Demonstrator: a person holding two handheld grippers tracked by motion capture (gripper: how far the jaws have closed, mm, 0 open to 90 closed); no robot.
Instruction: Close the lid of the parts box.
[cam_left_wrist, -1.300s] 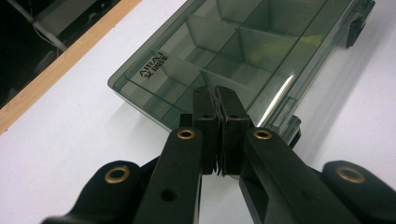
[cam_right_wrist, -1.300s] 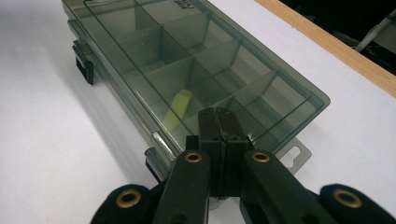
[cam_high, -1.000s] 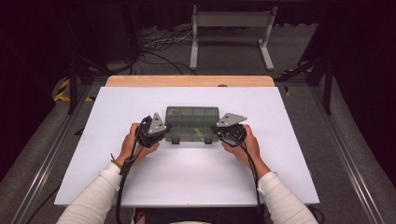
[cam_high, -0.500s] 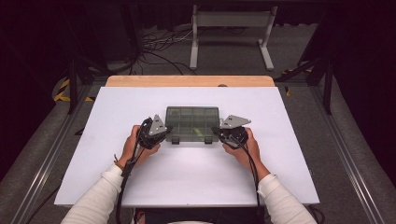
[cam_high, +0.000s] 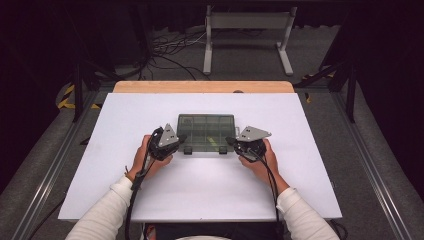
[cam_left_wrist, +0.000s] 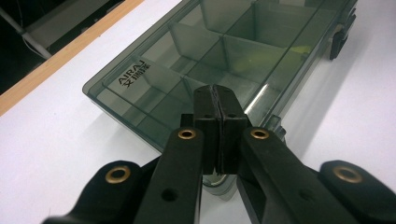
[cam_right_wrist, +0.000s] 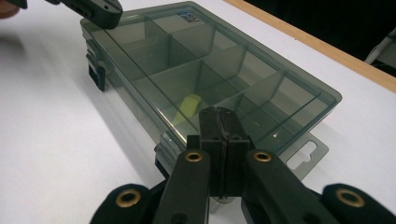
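A smoky clear plastic compartment box (cam_high: 206, 132) lies lid down and closed in the middle of the white table (cam_high: 150, 200). My left gripper (cam_high: 181, 138) is shut, its tips pressed over the box's (cam_left_wrist: 187, 70) near left corner. My right gripper (cam_high: 229, 141) is shut too, its tips above the box's (cam_right_wrist: 210, 65) near right corner. In the left gripper view my left gripper (cam_left_wrist: 215, 95) has its jaws closed flat together with nothing between them. My right gripper (cam_right_wrist: 218, 119) looks the same. A small yellow item (cam_right_wrist: 187, 107) lies in one compartment. Two black latches (cam_high: 187, 150) sit on the front edge.
The table's far edge is a wooden strip (cam_high: 200, 86). Beyond it stand a metal frame (cam_high: 245, 35) and loose cables (cam_high: 170, 55) on the floor. Dark rails run along both sides of the table. The other gripper's tip (cam_right_wrist: 93, 10) shows at the box's far corner.
Both grippers have edged slightly inward onto the box's near corners; the box has stayed in place.
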